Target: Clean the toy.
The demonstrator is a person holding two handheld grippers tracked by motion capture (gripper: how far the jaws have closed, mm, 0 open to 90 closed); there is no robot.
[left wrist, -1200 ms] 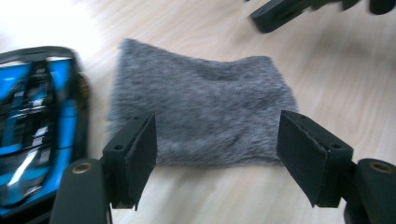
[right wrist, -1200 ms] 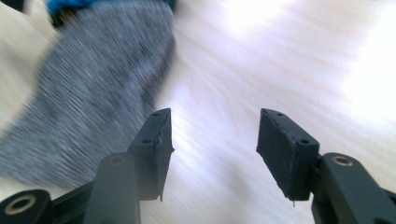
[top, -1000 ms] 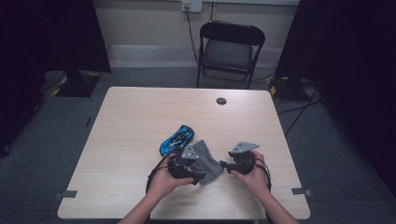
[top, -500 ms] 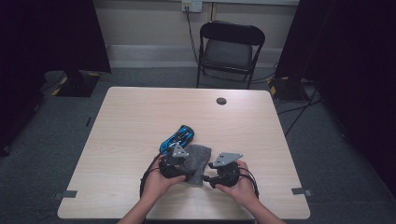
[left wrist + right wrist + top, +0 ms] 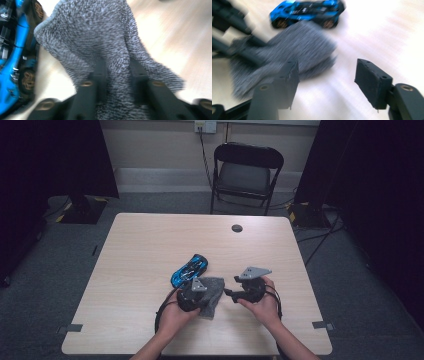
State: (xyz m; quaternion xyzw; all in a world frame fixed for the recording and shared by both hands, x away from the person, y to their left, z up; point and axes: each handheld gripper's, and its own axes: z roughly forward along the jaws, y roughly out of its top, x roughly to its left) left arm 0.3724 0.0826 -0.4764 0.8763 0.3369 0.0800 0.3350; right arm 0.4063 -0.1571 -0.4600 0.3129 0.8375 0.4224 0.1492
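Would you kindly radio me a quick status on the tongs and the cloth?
Left tongs shut on grey knitted cloth. Right tongs open, just widening, nothing between. Blue toy car beside cloth.

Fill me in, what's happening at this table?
A person works a grey knit cloth with two hand-held grippers. The left hand-held gripper has just closed and pinches a fold of the cloth. The right hand-held gripper has just been opening, with nothing between its jaws. A blue toy car lies on the table beside the cloth.
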